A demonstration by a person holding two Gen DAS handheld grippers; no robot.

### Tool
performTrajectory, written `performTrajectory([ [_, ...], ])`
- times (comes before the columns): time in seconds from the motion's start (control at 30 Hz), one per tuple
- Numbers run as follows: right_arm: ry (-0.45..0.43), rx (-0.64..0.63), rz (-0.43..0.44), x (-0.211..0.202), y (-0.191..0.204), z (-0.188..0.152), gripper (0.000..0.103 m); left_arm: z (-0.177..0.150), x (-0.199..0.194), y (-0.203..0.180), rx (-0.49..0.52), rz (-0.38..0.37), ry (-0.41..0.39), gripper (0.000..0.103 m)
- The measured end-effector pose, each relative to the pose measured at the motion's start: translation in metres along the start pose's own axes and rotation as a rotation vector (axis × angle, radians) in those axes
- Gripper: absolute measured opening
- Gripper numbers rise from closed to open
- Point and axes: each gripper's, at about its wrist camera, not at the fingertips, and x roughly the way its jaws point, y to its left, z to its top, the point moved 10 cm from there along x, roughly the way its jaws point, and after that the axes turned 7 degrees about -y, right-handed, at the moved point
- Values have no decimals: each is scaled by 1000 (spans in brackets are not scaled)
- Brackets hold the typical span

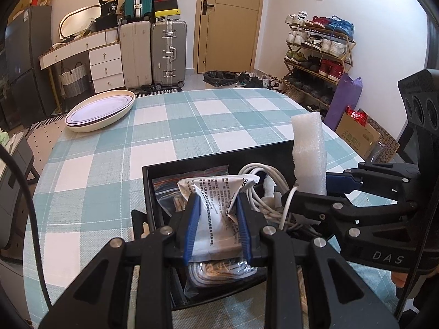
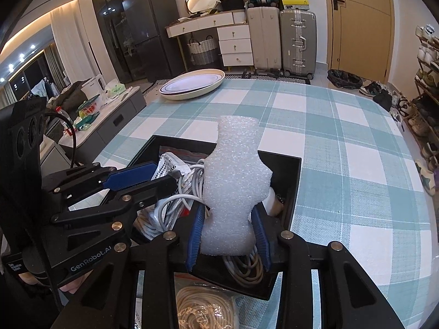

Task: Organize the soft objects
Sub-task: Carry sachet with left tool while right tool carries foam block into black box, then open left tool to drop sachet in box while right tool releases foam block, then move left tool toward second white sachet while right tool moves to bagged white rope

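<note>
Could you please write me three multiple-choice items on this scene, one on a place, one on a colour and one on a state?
1. Where is the oval plate?
A. in the black box
B. at the table's far left corner
C. on the floor

2. What colour is the checked tablecloth?
A. red and white
B. yellow and black
C. teal and white

3. What is the right gripper doing?
A. clamping the white foam piece
B. hanging open
C. gripping the plate

Answers: 1 B, it rests on the cloth away from the black box. 2 C, teal and white squares show. 3 A, both blue pads press into the foam.
</note>
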Motion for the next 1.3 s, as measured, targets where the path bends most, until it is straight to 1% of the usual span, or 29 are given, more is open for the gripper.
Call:
performTrajectory([
  [0.1, -17, -13, -1, -6, 1, 2, 36, 0, -1, 0, -6, -3, 0, 26],
  [0.13, -23, -19, -6, -8, 2, 2, 37, 0, -1, 0, -10, -3, -1, 27],
  [0.17, -29, -23, -12, -11, 1, 3, 43, 1, -2, 0, -13, -4, 1, 28],
  [0.2, -37, -24, -13, -13, 1, 4, 45, 1, -2, 0, -13, -5, 2, 28],
  [0.23, -43, -26, -14, -16, 1, 5, 46, 1, -3, -1, -13, -6, 2, 28],
  [0.3, -55, -37, -20, -21, 1, 7, 50, 2, -6, -1, -8, -1, 0, 30],
  [0.37, -62, -46, -30, -26, 0, 8, 51, 3, -8, -1, -7, 1, 0, 33],
  [0.43, -68, -45, -36, -30, -2, 8, 57, 5, -13, -1, -13, 1, -10, 43],
  [0.47, -72, -44, -36, -31, -2, 8, 65, 6, -15, 0, -16, 2, -15, 52],
  [0.5, -78, -43, -37, -33, -3, 9, 71, 7, -17, 1, -21, 5, -19, 54],
  [0.57, -84, -43, -37, -37, -4, 9, 75, 9, -20, 2, -24, 7, -21, 54],
  [0.63, -84, -48, -40, -39, -4, 8, 81, 10, -23, 4, -24, 12, -23, 56],
  [0.67, -89, -49, -46, -41, -4, 8, 87, 11, -24, 4, -24, 13, -25, 57],
  [0.7, -96, -47, -51, -42, -5, 9, 90, 11, -25, 5, -24, 14, -26, 59],
  [0.73, -100, -43, -53, -43, -6, 9, 92, 11, -27, 5, -25, 14, -28, 60],
  [0.77, -103, -39, -52, -44, -6, 9, 94, 12, -28, 5, -27, 15, -30, 64],
  [0.87, -115, -31, -52, -47, -7, 10, 100, 14, -34, 6, -28, 25, -48, 82],
  [0.9, -117, -29, -54, -48, -7, 10, 102, 14, -36, 6, -29, 26, -58, 84],
  [0.97, -122, -23, -60, -49, -8, 9, 102, 15, -39, 6, -28, 24, -59, 86],
  [1.0, -126, -18, -59, -50, -9, 10, 102, 15, -40, 5, -28, 21, -58, 91],
  [1.03, -130, -14, -56, -50, -9, 10, 102, 15, -40, 6, -31, 26, -60, 93],
  [1.1, -140, -6, -53, -53, -10, 11, 102, 16, -43, 9, -40, 39, -68, 100],
  [1.17, -146, -5, -54, -56, -11, 12, 102, 16, -46, 12, -58, 34, -73, 103],
  [1.3, -160, -4, -57, -61, -12, 12, 102, 16, -52, 15, -65, 40, -80, 103],
])
